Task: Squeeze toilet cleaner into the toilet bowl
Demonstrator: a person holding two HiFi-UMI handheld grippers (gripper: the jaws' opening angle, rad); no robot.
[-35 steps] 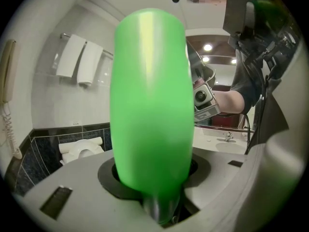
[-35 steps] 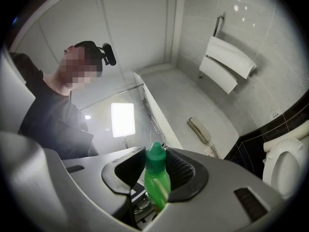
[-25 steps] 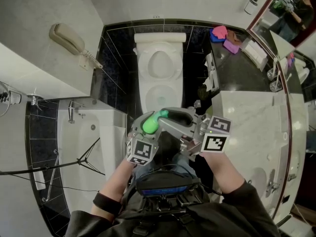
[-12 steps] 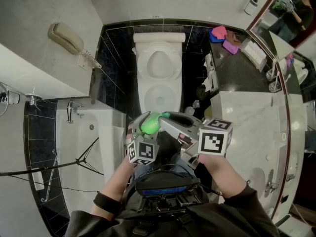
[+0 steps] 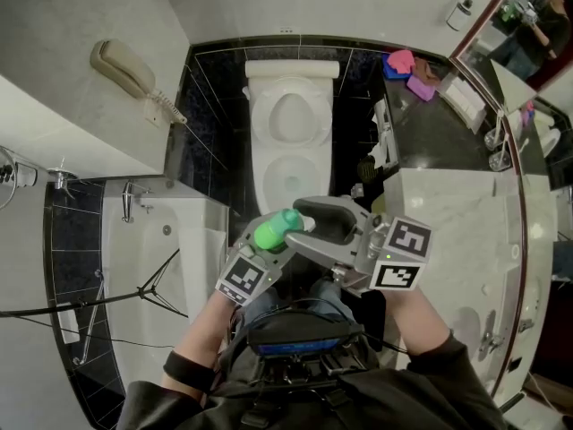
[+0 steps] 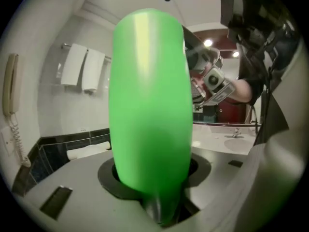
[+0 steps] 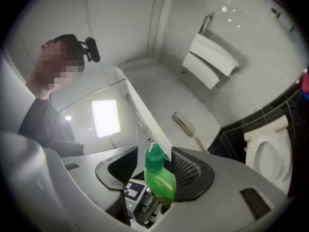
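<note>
The green toilet cleaner bottle (image 5: 274, 231) is held in front of the person, below the white toilet (image 5: 291, 141), whose lid is up. My left gripper (image 5: 265, 240) is shut on the bottle's body (image 6: 149, 105), which fills the left gripper view. My right gripper (image 5: 309, 220) meets the bottle from the right. Its jaws have just been opening. In the right gripper view the bottle's capped neck (image 7: 155, 159) stands between them with a gap on each side, so my right gripper (image 7: 155, 167) is open.
A bathtub (image 5: 170, 249) lies to the left, with a tripod leg beside it. A wall phone (image 5: 121, 68) hangs at the upper left. The marble counter (image 5: 457, 231) with a sink is on the right. Pink and purple cloths (image 5: 407, 65) lie behind the toilet.
The right gripper's jaws have spread apart around the bottle's cap. The left gripper has tilted with the bottle, and its marker cube has swung left and lower in the head view.
</note>
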